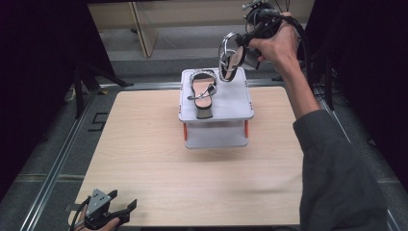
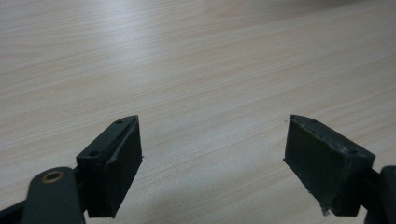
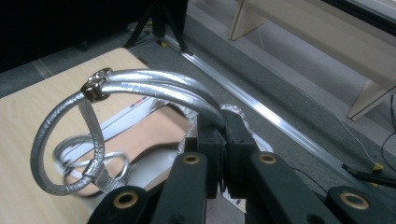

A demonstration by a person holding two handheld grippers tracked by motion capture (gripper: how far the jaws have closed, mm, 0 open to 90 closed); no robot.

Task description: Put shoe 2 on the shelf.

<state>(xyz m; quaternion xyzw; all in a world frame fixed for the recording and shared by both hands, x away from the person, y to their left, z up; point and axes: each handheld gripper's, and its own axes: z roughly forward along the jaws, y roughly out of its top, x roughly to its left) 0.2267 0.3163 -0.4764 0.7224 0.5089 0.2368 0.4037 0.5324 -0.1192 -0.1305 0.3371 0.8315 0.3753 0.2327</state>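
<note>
The right gripper (image 1: 246,39) has its jaws closed on the silver straps of a sandal (image 1: 230,57), which hangs toe-down above the far right corner of the white stand (image 1: 231,108). Its pair (image 1: 203,91) lies just left, lengthwise. The left gripper (image 1: 126,211) rests open, far away.

Silver-strapped sandals with tan insoles: two. One sandal (image 1: 204,92) lies on the stand; the other sandal (image 1: 230,58) hangs from my right gripper.
White two-level plastic stands with orange posts: one (image 1: 231,108).
Orange posts I can see on it: two.
Light wooden tables: one (image 1: 159,163).
Black two-jaw grippers in my hands: two, the left gripper (image 1: 126,210) and the right gripper (image 1: 244,42).
Hands of mine that I can see: two.
Grey three-cornered plates on top of a gripper: one (image 1: 99,198), on the left one.
</note>
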